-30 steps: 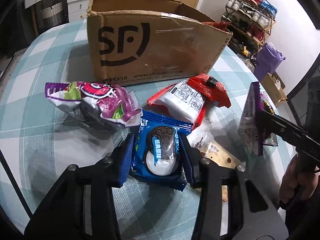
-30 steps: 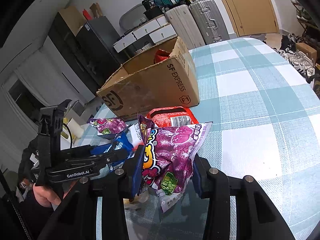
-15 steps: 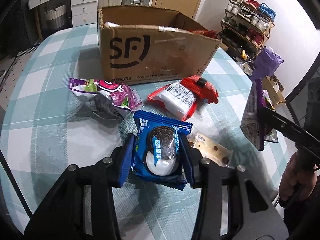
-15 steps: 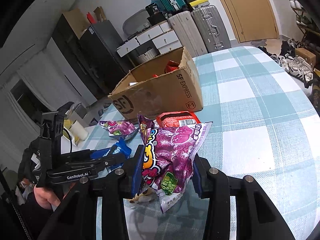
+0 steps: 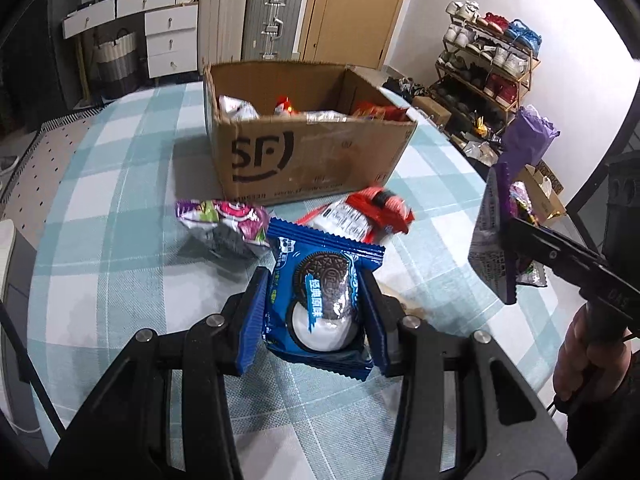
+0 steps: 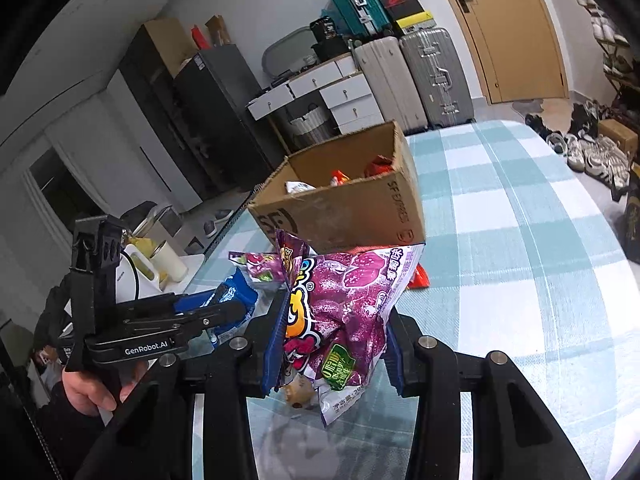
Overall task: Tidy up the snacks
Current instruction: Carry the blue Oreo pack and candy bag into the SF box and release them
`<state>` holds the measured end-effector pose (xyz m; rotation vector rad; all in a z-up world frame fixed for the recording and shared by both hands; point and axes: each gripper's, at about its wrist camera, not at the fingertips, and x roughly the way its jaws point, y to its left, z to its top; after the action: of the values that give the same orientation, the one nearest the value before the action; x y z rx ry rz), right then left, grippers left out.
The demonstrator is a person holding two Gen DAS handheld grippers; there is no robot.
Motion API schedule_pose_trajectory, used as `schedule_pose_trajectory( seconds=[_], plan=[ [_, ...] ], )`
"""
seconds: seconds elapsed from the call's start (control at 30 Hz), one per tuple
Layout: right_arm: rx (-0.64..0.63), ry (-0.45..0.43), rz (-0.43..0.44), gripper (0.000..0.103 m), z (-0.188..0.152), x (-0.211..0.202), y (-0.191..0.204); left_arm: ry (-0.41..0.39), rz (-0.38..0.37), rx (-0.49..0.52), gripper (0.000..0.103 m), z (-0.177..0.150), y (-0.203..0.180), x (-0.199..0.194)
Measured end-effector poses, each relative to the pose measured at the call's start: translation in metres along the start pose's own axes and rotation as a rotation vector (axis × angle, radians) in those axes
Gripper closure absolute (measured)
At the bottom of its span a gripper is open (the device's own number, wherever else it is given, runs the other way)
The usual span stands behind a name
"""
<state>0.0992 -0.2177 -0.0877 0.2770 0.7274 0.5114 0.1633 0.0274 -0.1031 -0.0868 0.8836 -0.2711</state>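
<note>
Left gripper (image 5: 316, 300): I have its fingers pinching the blue cookie pack (image 5: 320, 296), lifted above the table (image 5: 120, 208).
Right gripper (image 6: 332, 344): I have it clamped on the purple candy bag (image 6: 344, 304), also held in the air.
Box (image 5: 312, 160): open, on the table beyond both grippers, snacks inside.
On the table near the box: purple packet (image 5: 224, 224), red packet (image 5: 360, 216).

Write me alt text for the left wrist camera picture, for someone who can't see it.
The left gripper is shut on a blue cookie packet, held above a checked tablecloth. Beyond lie a purple snack bag and a red packet before an open cardboard box holding snacks. At right, the right gripper clamps a purple bag.
</note>
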Motion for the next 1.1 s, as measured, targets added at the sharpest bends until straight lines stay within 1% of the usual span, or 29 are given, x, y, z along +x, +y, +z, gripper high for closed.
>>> schedule_pose_trajectory(
  seconds=[0.13, 0.27, 0.63, 0.83, 1.1],
  plan=[
    [-0.007, -0.010, 0.012, 0.061, 0.011, -0.004, 0.008, -0.015, -0.020, -0.004, 0.062, 0.008, -0.001, -0.013],
    [-0.030, -0.021, 0.016, 0.061, 0.026, -0.005, 0.017, -0.042, -0.014, 0.007, 0.062, 0.019, -0.002, -0.027],
    [-0.108, -0.026, 0.020, 0.061, 0.083, 0.006, 0.039, -0.092, -0.011, 0.031, 0.062, 0.076, 0.000, -0.048],
    [-0.130, -0.046, 0.026, 0.061, 0.116, 0.017, 0.045, -0.107, -0.013, 0.040, 0.062, 0.111, 0.000, -0.051],
    [-0.137, -0.053, 0.012, 0.061, 0.154, 0.039, 0.047, -0.109, -0.006, 0.037, 0.062, 0.163, 0.002, -0.031]
  ],
)
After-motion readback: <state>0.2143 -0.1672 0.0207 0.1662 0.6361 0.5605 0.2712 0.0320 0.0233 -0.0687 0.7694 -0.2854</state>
